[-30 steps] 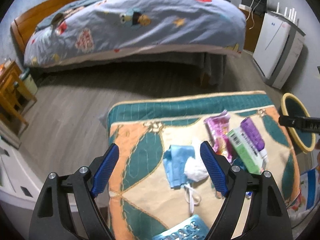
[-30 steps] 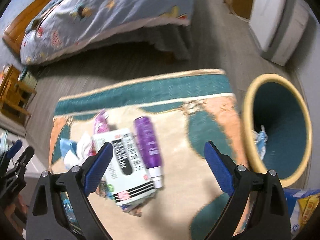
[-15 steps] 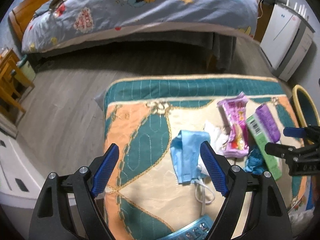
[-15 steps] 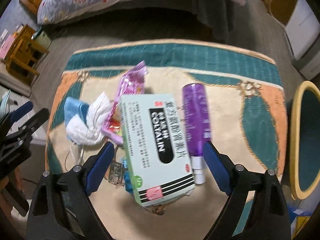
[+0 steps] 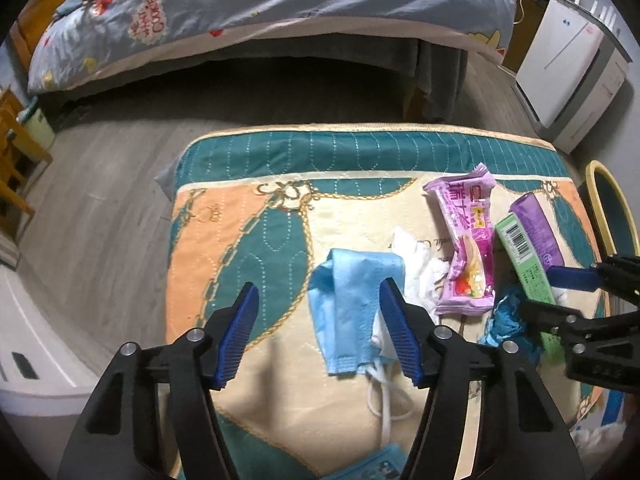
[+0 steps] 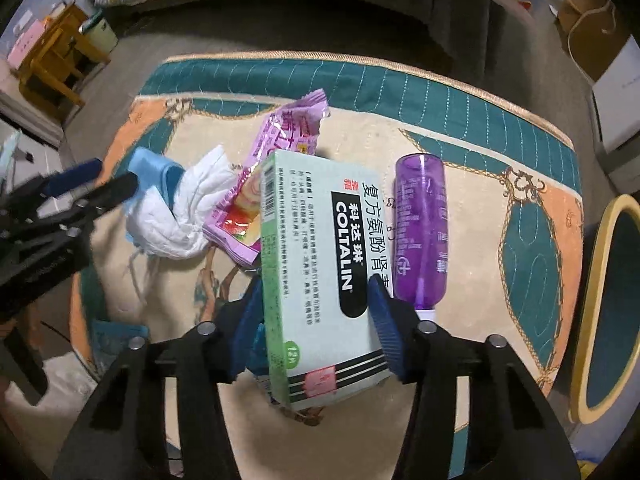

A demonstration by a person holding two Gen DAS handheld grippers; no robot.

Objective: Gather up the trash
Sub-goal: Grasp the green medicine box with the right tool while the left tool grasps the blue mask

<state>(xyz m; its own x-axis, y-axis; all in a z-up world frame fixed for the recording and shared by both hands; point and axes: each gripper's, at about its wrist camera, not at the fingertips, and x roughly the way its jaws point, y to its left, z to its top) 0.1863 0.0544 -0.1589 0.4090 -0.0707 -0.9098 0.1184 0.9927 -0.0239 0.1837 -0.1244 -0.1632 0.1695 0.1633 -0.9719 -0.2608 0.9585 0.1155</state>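
Both tongs are down among the litter on the quilted mat (image 5: 248, 248). Right gripper (image 6: 316, 304) has its blue pads on either side of the green medicine box (image 6: 320, 280), apparently touching its long faces, so it looks clamped on the box, though I cannot be sure how firm the hold is. Left gripper (image 5: 320, 332) has its jaws apart, with the crumpled blue face mask (image 5: 352, 300) lying between and just beyond the pads, nothing held.

Around the box: the purple bottle (image 6: 420, 236) lies just beside it on the right, cap toward the camera; the pink snack wrapper (image 6: 280, 148) is tucked under its far left corner; a wad of white tissue (image 6: 180, 216) sits touching the wrapper and the mask. Some crumpled blue scrap (image 5: 506, 320) shows below the box in the left view. The yellow-rimmed bin (image 6: 608, 300) stands off the right edge of the mat, well apart from the box. Further out are the bed (image 5: 280, 8) and a white appliance (image 5: 572, 76).

The step in hand seems to be the pick-up of the box, with the mask lined up as the left side's item. Next, I judge, the right hand needs a secure squeeze, a lift clear of the wrapper and bottle, then a swing right over the bin rim before release. The left needs to drop lower and close on the mask's bulk; its loose ear loops could drag the tissue.
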